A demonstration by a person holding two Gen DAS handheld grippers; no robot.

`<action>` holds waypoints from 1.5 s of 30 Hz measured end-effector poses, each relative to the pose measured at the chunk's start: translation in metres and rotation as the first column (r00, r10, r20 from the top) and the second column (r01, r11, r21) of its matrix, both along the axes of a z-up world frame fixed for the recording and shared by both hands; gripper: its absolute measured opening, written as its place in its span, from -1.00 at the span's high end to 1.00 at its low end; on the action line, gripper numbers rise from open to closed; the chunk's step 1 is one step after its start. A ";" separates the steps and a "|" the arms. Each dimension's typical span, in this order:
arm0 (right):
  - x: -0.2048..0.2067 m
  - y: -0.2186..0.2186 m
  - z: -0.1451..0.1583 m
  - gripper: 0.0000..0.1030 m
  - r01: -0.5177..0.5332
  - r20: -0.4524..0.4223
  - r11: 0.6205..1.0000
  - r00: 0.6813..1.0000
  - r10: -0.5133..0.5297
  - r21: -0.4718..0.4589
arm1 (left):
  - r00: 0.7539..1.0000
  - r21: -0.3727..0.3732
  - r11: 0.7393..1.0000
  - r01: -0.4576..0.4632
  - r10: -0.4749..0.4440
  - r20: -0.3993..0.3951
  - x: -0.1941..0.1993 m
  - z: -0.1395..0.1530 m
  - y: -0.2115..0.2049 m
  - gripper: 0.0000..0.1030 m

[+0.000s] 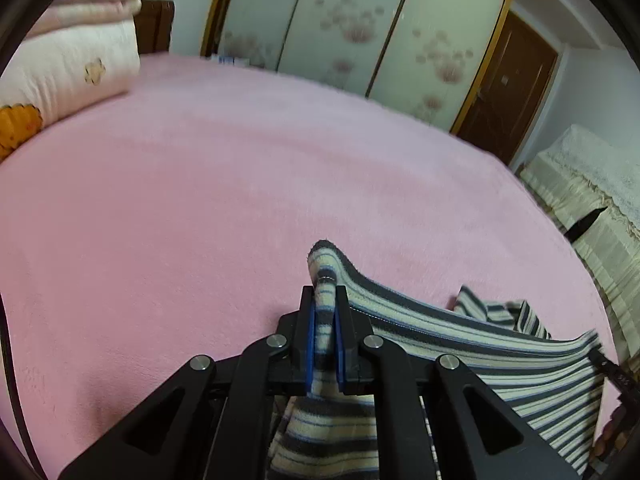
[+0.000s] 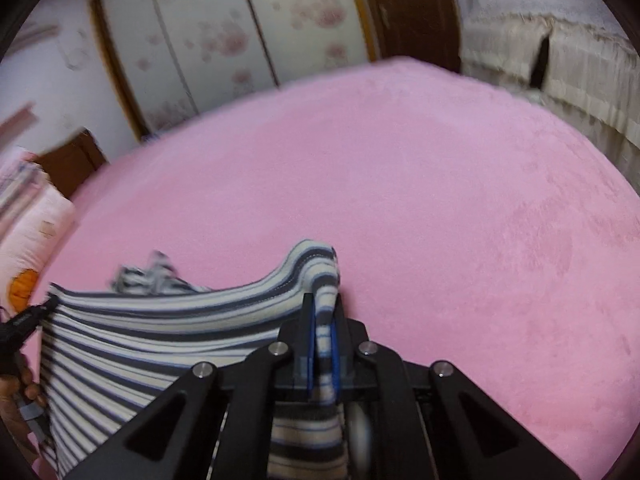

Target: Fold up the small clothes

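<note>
A small striped garment (image 1: 460, 340), cream with grey and blue bands, hangs stretched between my two grippers above the pink bed (image 1: 200, 200). My left gripper (image 1: 325, 300) is shut on one corner of it, the cloth bunched between the blue pads. In the right wrist view my right gripper (image 2: 322, 312) is shut on the opposite corner of the striped garment (image 2: 140, 340). The cloth sags between the two grips, and part of it drapes under each gripper. At the left edge of the right wrist view, the other gripper's tip (image 2: 28, 320) and a hand (image 2: 16, 400) show.
Folded pale quilts and a pillow (image 1: 72, 64) lie at the far left of the bed. Beyond the pink bed (image 2: 440, 200) stand floral sliding wardrobe doors (image 1: 340, 20), a brown door (image 1: 508, 88) and a cream-covered piece of furniture (image 1: 592, 200) on the right.
</note>
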State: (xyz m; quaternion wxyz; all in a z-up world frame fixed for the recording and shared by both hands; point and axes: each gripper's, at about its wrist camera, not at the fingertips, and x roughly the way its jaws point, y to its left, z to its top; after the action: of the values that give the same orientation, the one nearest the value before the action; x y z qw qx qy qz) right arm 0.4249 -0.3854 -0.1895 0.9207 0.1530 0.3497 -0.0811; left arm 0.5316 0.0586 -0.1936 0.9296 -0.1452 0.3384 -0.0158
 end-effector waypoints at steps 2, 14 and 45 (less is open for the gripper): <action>-0.002 0.003 0.004 0.90 -0.006 0.028 1.000 1.000 0.006 -0.024 | 1.000 0.017 1.000 0.000 -0.001 0.010 -0.001 -0.001 -0.002 0.88; 0.008 -0.019 -0.001 0.46 0.140 -0.144 0.990 0.980 -0.138 0.004 | 0.955 -0.063 0.981 -0.183 0.162 -0.250 0.018 -0.039 0.028 0.50; -0.171 0.087 -0.025 0.51 -0.080 -0.273 0.993 0.960 0.055 -0.084 | 0.936 0.119 0.989 0.084 -0.037 -0.351 -0.183 -0.039 -0.039 -0.38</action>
State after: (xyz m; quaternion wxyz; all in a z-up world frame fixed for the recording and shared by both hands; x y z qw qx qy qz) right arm 0.2543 -0.2979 -0.2149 0.8727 0.0849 0.4730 -0.0861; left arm 0.3482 0.0193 -0.2322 0.8617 -0.0733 0.5020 0.0040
